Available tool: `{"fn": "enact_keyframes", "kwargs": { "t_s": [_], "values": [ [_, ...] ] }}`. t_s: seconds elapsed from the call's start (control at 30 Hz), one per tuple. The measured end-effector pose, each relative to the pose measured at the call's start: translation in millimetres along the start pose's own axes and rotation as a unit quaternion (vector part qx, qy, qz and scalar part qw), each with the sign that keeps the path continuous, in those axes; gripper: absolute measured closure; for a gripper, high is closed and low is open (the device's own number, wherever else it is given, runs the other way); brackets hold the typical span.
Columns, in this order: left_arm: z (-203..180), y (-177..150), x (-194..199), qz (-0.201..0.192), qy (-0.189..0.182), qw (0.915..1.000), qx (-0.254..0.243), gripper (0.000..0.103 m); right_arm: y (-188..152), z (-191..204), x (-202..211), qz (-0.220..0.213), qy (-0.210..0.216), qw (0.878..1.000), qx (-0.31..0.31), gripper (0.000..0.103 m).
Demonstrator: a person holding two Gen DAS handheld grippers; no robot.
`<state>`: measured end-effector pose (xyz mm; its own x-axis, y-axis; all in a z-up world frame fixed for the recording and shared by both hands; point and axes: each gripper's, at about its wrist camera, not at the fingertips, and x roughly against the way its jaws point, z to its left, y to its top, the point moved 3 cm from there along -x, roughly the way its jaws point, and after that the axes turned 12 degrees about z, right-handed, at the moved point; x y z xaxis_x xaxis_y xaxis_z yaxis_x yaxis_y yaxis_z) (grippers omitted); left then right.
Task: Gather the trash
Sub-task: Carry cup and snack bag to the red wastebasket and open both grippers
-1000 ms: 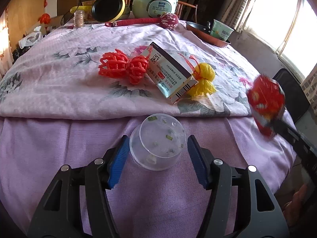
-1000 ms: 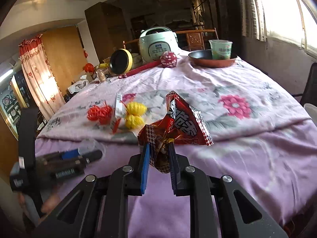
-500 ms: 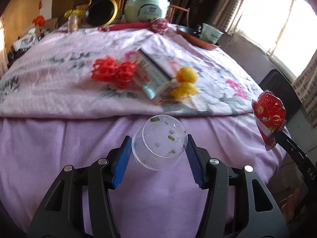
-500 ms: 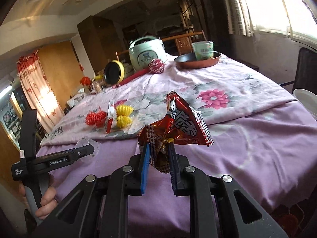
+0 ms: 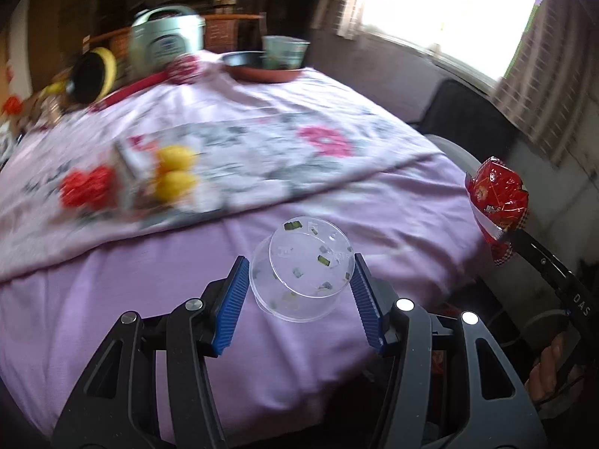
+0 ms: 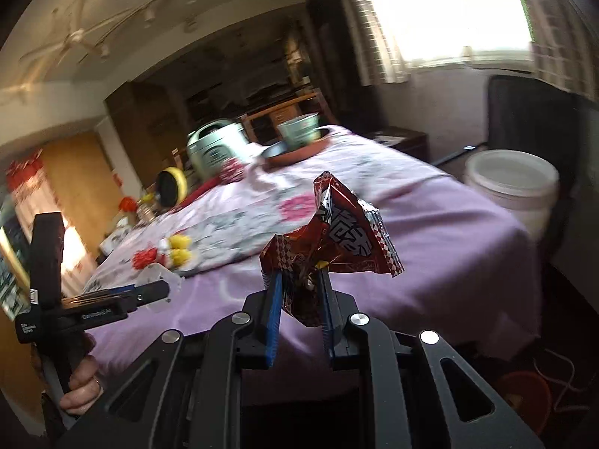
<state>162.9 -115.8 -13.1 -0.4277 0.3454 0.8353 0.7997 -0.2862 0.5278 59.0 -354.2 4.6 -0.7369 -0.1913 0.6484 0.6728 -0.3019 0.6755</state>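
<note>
both hands have swung toward the right end of the worktop (image 5: 112,318) since a second ago, so the window and a white bucket (image 6: 513,183) on the floor past the far right corner now come into sight, and the clear plastic cup (image 5: 301,271) has come up off the lilac cloth.

left gripper (image 5: 299,292) has its blue fingers (image 5: 232,299) closed on either side of the clear plastic cup, which is held tipped over with its base facing away and small green scraps stuck inside. it hangs above the near part of the cloth.

right gripper (image 6: 299,310) has its fingers (image 6: 273,318) pinched tight on the crumpled end of a red snack wrapper (image 6: 337,235), which stands up out of them and fans toward the right. from the left camera the same wrapper shows at the far right, off the edge of the worktop.

further back on the flowered sheet, blurred, lie two red net balls (image 5: 86,187), a small carton (image 5: 131,172) and two yellow net balls (image 5: 174,172), close together at the left. at the far end stand a pale green rice cooker (image 5: 164,45), a yellow-rimmed black pan (image 5: 91,78), a red-headed massage stick (image 5: 183,69) and a brown dish (image 5: 262,69) with a green paper cup (image 5: 284,52) in it. a hand (image 6: 80,393) grips the left tool's handle at the lower left of the right camera's view.
</note>
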Motion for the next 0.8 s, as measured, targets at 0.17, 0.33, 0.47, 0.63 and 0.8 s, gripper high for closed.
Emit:
{"fn": "enact_keyframes", "kwargs": {
  "t_s": [0.17, 0.33, 0.47, 0.63, 0.8],
  "values": [
    [-61, 4, -5, 0.004, -0.015, 0.998, -0.061, 0.049, -21, -59, 36, -0.017, -0.037, 0.998, -0.055, 0.084],
    [-118, 4, -15, 0.016, -0.041, 0.9924, -0.115, 0.049, -55, -120, 63, -0.021, -0.094, 0.99, -0.104, 0.084],
    [-168, -1, -28, 0.026, -0.046, 0.9847, -0.166, 0.049, -94, -180, 65, 0.006, -0.133, 0.978, -0.163, 0.084],
    [-218, -5, -54, 0.051, -0.061, 0.9742, -0.211, 0.049, -141, -238, 39, 0.06, -0.154, 0.961, -0.223, 0.084],
    [-260, -16, -89, 0.082, -0.065, 0.9625, -0.25, 0.049, -179, -286, -5, 0.113, -0.15, 0.945, -0.269, 0.069]
  ]
}}
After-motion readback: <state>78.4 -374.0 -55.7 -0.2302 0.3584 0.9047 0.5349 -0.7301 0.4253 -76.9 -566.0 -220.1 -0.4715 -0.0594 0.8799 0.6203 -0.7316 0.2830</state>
